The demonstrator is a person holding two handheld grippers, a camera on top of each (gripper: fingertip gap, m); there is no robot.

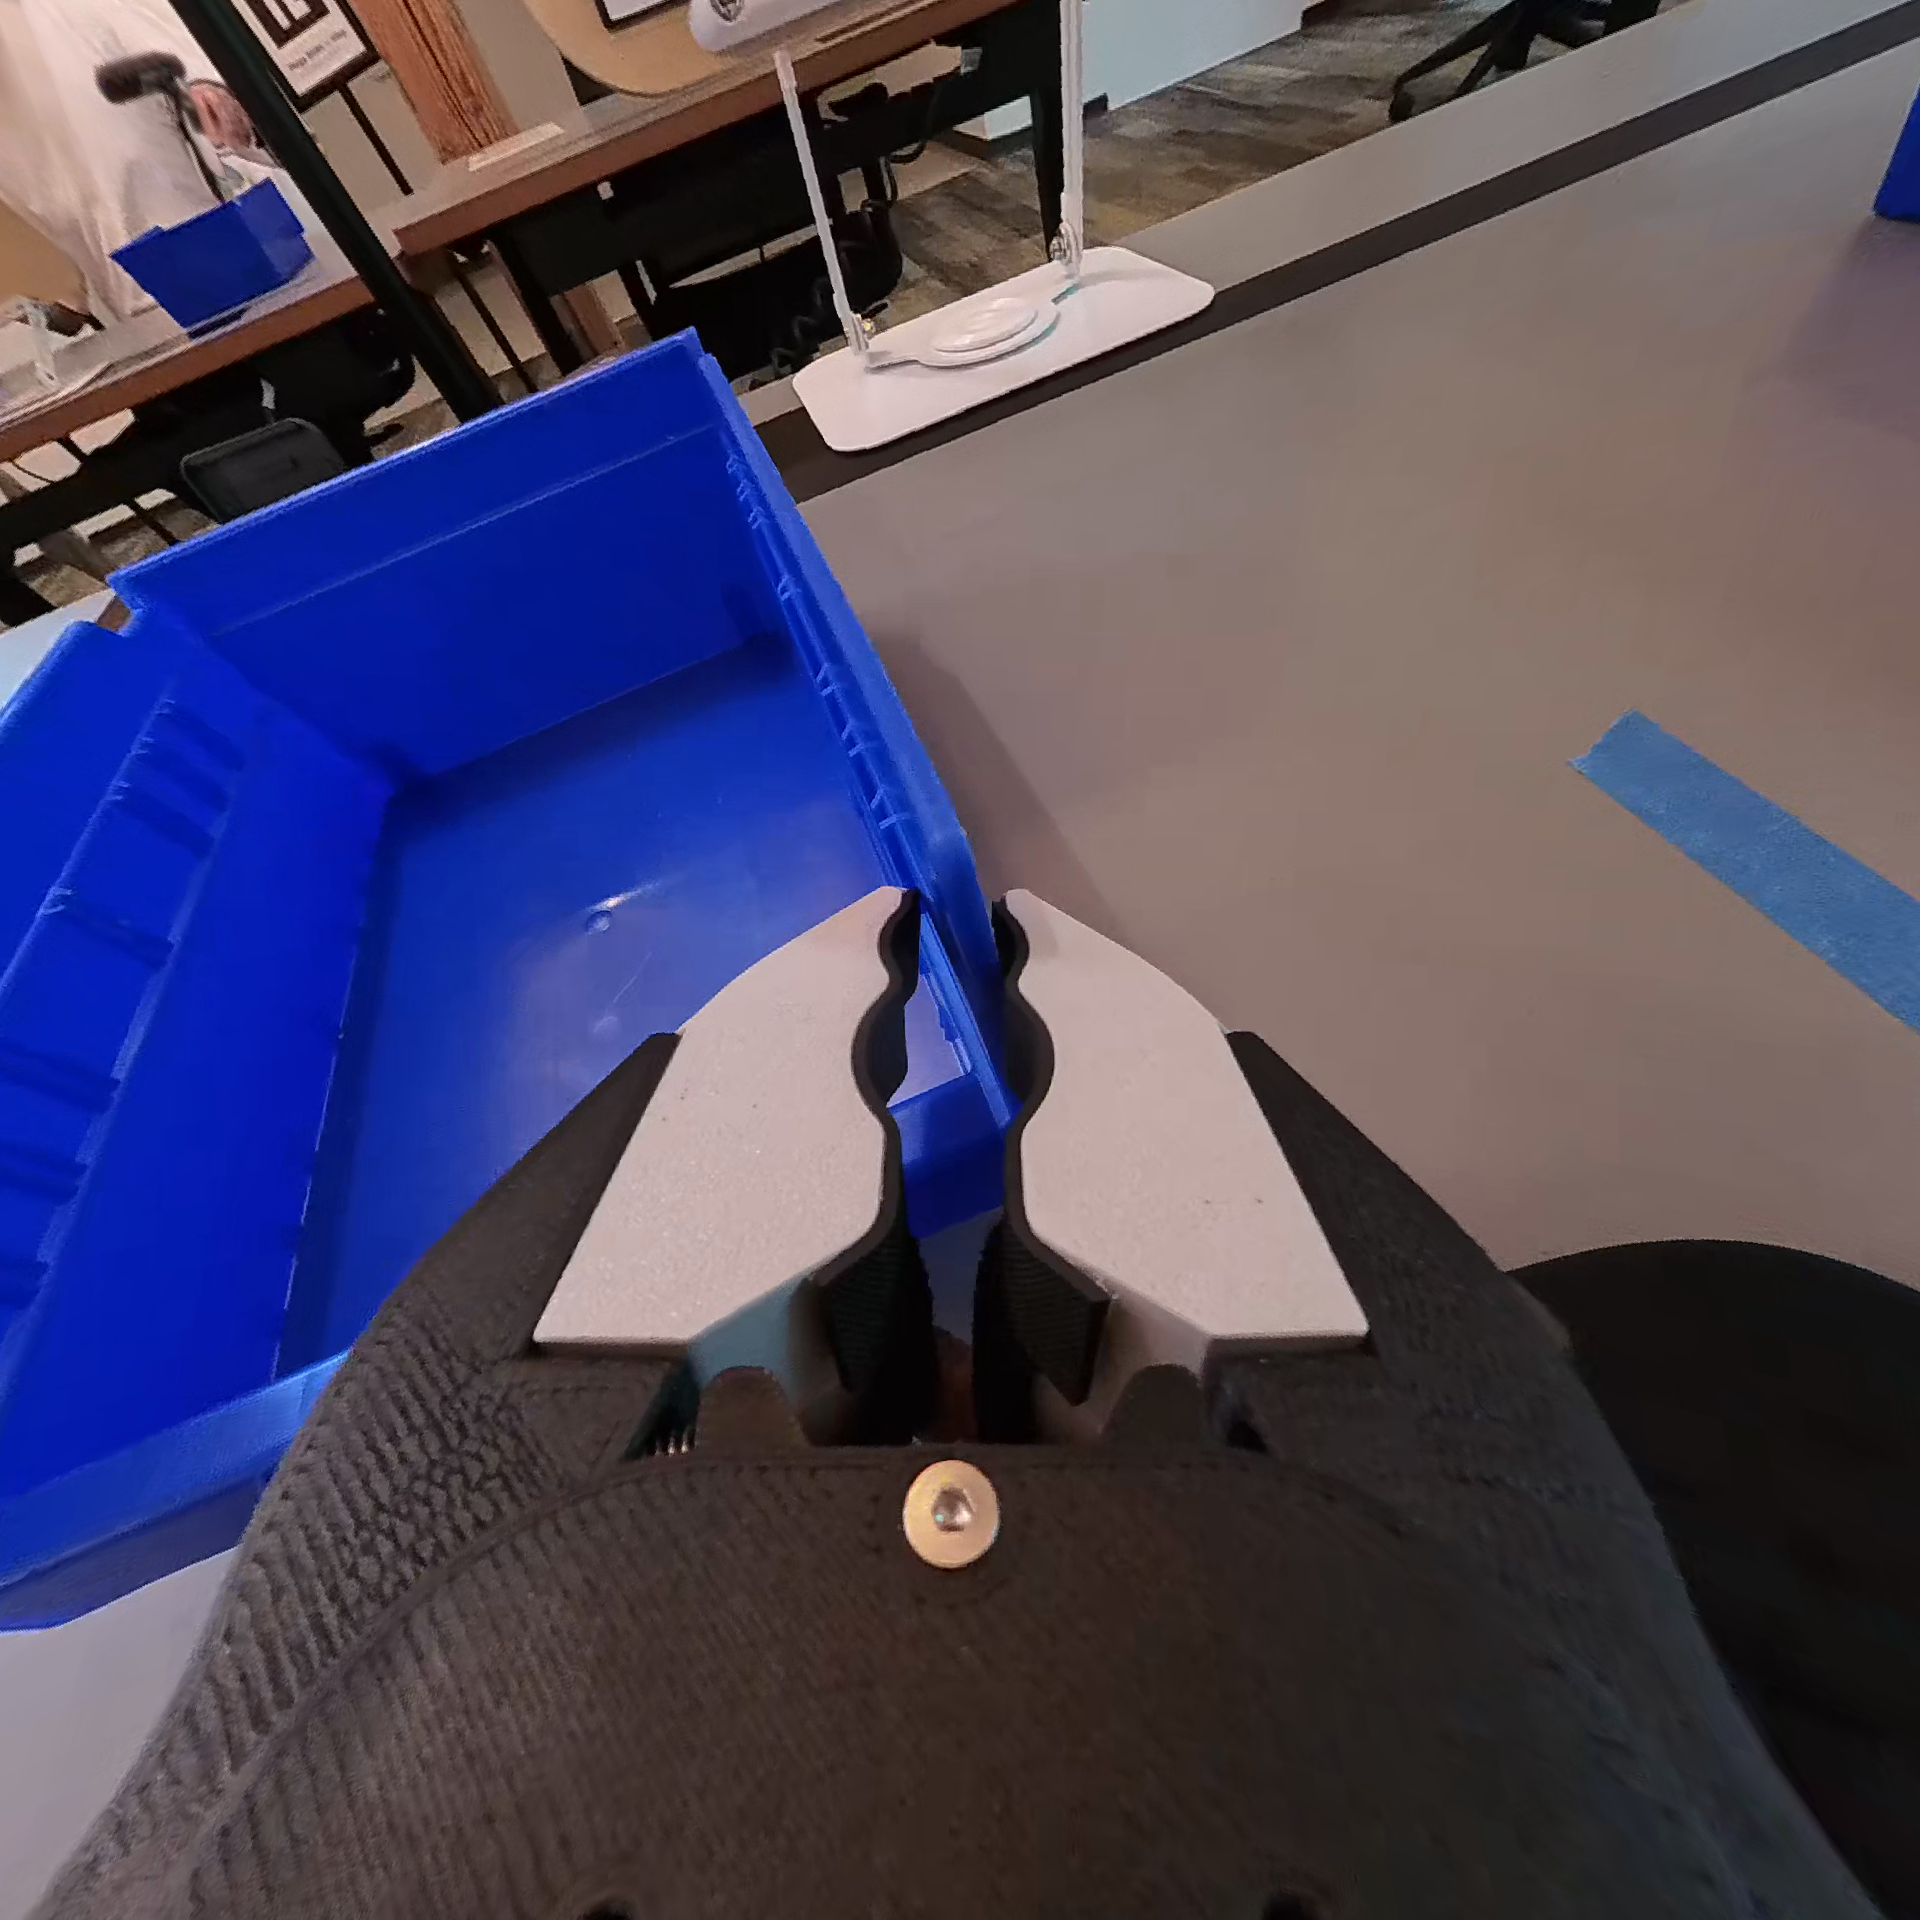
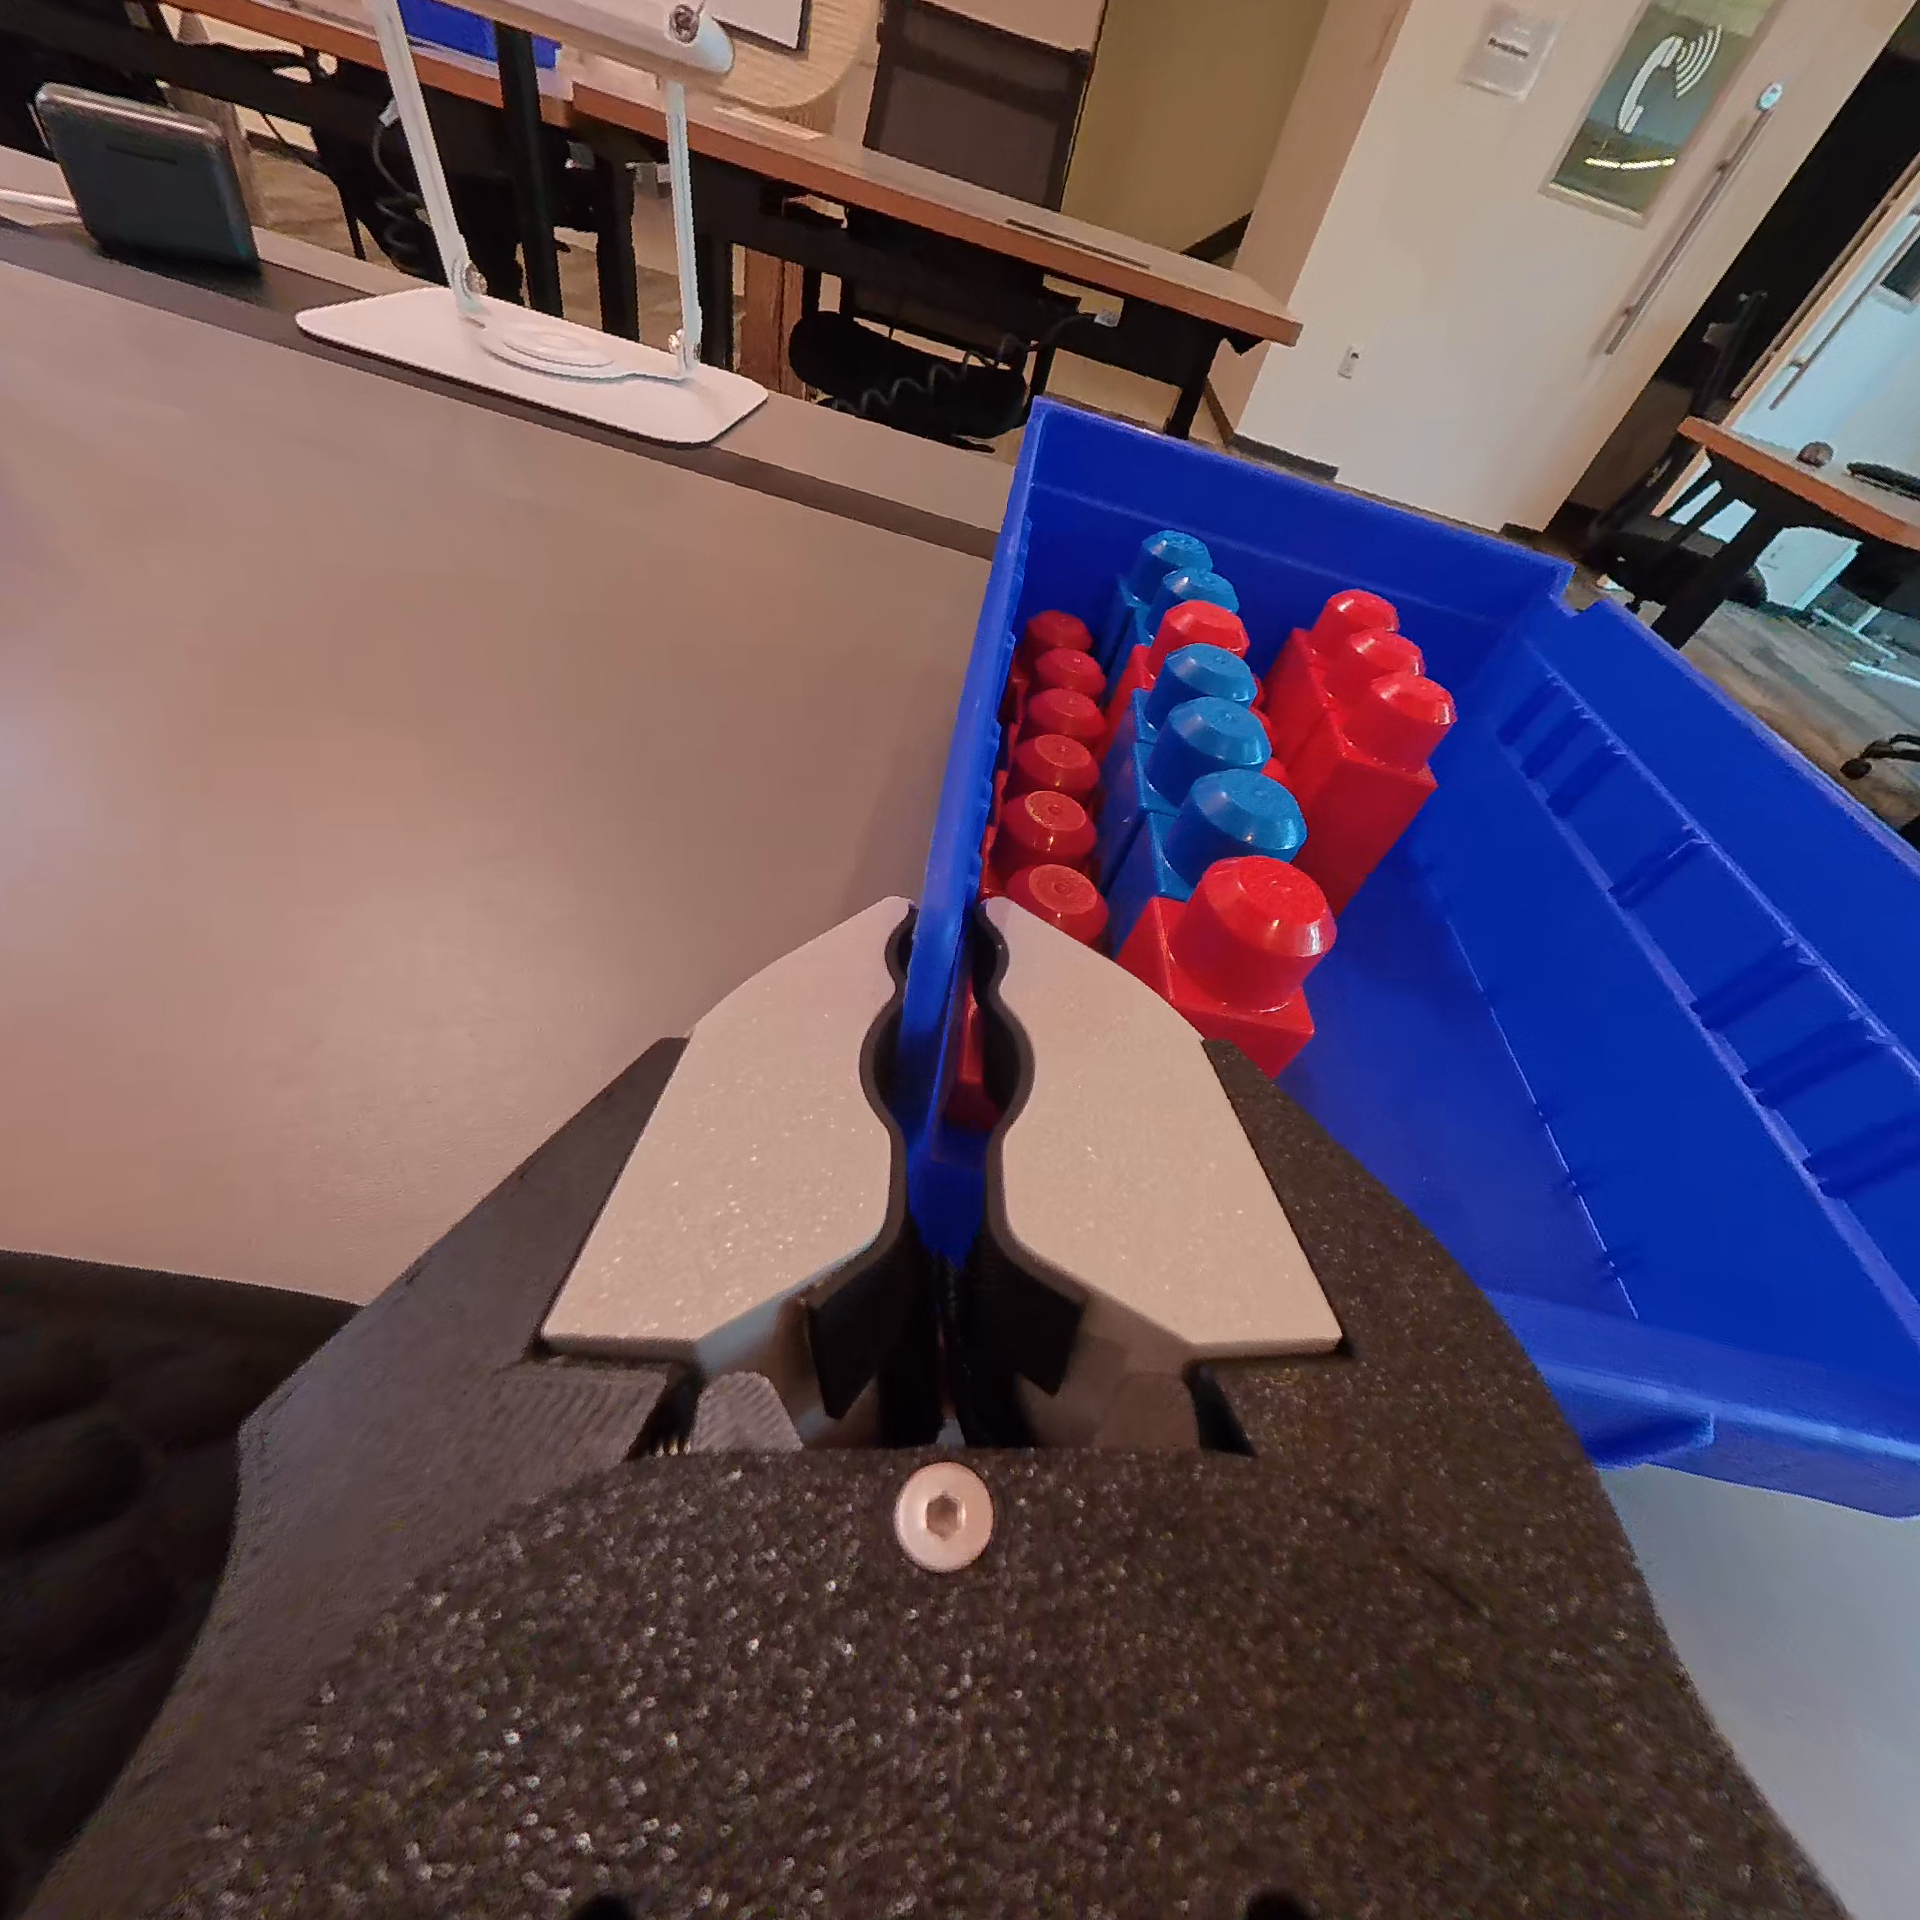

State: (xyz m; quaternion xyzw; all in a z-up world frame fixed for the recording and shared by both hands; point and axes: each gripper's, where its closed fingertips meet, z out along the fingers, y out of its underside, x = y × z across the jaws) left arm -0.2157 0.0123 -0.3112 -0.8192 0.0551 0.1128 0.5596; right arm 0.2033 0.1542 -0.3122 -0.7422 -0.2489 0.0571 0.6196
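The left gripper (image 1: pixel 958 914) is closed on the right side wall of an empty blue bin (image 1: pixel 499 644), which stands on the grey table (image 1: pixel 1351 644) left of a strip of blue tape (image 1: pixel 1756 862). The right gripper (image 2: pixel 943 920) is closed on the left wall of another blue bin (image 2: pixel 1621 935), with red blocks (image 2: pixel 1247 935) and blue blocks (image 2: pixel 1216 748) inside. A white lamp base (image 1: pixel 1008 343) stands at the table's far edge.

blue bins (image 1: pixel 468 644), red (image 2: pixel 1257 935) and blue blocks (image 2: pixel 1236 821)

No writing can be read
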